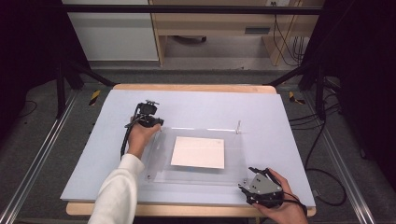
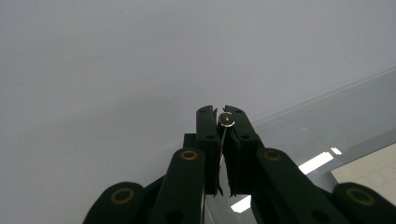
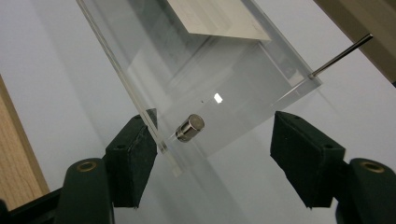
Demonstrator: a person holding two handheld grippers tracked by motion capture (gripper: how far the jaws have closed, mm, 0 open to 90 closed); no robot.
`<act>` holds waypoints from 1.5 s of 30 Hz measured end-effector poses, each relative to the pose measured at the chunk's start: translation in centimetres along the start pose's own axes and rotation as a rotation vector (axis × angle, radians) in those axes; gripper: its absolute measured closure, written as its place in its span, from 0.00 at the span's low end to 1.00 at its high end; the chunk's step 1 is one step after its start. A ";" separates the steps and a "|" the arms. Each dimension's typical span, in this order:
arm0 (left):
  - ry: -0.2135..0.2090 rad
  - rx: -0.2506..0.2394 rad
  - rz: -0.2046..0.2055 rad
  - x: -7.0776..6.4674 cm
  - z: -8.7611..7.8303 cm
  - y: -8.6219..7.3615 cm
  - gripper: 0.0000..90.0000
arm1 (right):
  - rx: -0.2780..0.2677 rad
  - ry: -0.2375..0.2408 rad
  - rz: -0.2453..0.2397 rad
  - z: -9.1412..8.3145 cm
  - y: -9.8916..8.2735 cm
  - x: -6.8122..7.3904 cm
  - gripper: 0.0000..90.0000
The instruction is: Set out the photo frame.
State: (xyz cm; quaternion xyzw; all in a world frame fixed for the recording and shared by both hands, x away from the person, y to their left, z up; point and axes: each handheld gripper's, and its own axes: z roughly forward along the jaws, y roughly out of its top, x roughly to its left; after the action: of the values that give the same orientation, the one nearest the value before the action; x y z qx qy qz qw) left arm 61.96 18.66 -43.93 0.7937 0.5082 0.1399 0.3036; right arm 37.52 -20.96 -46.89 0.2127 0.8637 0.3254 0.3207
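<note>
One pin (image 2: 226,120) pinched in left claw (image 2: 223,122); high view hides it.

Clear acrylic plate (image 1: 196,175) flat on blue mat, white paper (image 1: 198,152) under/inside. Thin metal pin (image 2: 226,122) upright at far-left corner; short steel cap (image 3: 189,127) standing on near-right corner; another pin (image 1: 238,126) far-right.

I see a wooden table (image 1: 196,87) under a pale blue mat (image 1: 201,109); a clear plate (image 1: 196,175) lies on it.
</note>
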 end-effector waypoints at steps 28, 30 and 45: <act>0.006 0.016 -0.007 0.0 0.2 0.3 0.94 | -0.024 -0.014 -0.008 -0.2 0.2 -0.1 0.54; 0.003 0.015 -0.012 0.1 0.2 0.3 0.94 | -0.027 -0.017 -0.005 -0.3 0.2 -0.1 0.53; -0.011 0.018 0.011 0.5 0.4 0.5 0.94 | -0.020 -0.039 -0.097 0.3 0.1 0.3 0.61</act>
State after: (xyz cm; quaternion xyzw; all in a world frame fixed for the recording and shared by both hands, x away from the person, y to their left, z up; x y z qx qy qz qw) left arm 62.72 18.78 -43.99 0.8000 0.5035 0.1326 0.2982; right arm 37.59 -20.58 -47.08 0.1734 0.8633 0.3139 0.3550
